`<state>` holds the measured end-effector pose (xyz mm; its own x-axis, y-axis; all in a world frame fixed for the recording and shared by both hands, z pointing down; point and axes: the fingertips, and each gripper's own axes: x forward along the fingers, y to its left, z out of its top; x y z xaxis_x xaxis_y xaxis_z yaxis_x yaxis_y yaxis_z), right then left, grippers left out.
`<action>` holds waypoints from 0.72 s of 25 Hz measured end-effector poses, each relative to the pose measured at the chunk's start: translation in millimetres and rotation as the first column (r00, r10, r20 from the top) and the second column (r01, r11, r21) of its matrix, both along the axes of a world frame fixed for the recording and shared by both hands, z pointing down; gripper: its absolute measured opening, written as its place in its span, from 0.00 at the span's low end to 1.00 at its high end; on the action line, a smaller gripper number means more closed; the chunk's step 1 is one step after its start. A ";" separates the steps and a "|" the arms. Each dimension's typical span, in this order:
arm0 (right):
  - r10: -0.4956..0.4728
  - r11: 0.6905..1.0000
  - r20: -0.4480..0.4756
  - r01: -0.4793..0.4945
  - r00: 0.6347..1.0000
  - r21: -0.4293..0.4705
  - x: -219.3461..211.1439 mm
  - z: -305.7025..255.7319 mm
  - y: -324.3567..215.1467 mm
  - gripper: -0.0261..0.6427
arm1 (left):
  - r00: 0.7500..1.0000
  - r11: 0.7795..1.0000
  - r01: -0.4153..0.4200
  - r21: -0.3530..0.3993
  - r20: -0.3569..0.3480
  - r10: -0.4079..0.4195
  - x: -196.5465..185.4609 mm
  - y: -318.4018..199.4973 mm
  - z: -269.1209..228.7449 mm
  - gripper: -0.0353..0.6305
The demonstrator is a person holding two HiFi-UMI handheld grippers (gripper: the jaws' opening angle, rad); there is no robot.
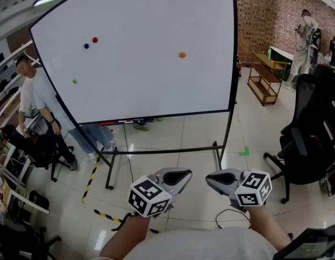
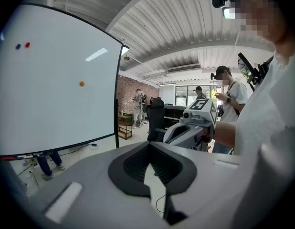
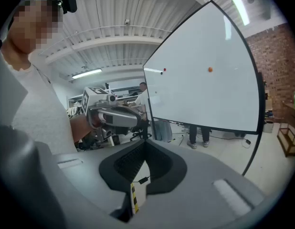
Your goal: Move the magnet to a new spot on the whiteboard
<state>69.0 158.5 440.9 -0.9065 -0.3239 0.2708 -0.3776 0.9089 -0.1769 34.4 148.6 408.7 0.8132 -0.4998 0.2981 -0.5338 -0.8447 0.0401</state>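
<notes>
We are holding the left gripper (image 1: 175, 177) and right gripper (image 1: 217, 180) low before the whiteboard (image 1: 135, 85), well apart from it, both pinched closed on nothing. The orange magnet (image 1: 182, 54) is sitting right of the whiteboard's middle, up and ahead, slightly nearer the right gripper. The red magnet (image 1: 95, 39), blue magnet (image 1: 86, 46) and green magnet (image 1: 75, 81) are sitting at the whiteboard's left. We are not seeing which is meant; all look like small round dots.
</notes>
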 end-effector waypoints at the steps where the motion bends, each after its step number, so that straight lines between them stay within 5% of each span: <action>1: 0.007 1.000 0.004 -0.007 1.000 -0.009 4.0 2.5 -2.0 0.04 | 1.000 1.000 -0.005 -0.007 0.000 0.005 3.5 -0.9 1.9 0.03; 18: 0.043 0.999 -0.020 -0.043 0.999 -0.007 -5.0 12.7 -66.3 0.04 | 1.000 1.000 -0.018 0.019 -0.024 0.019 -14.3 -68.7 -2.5 0.03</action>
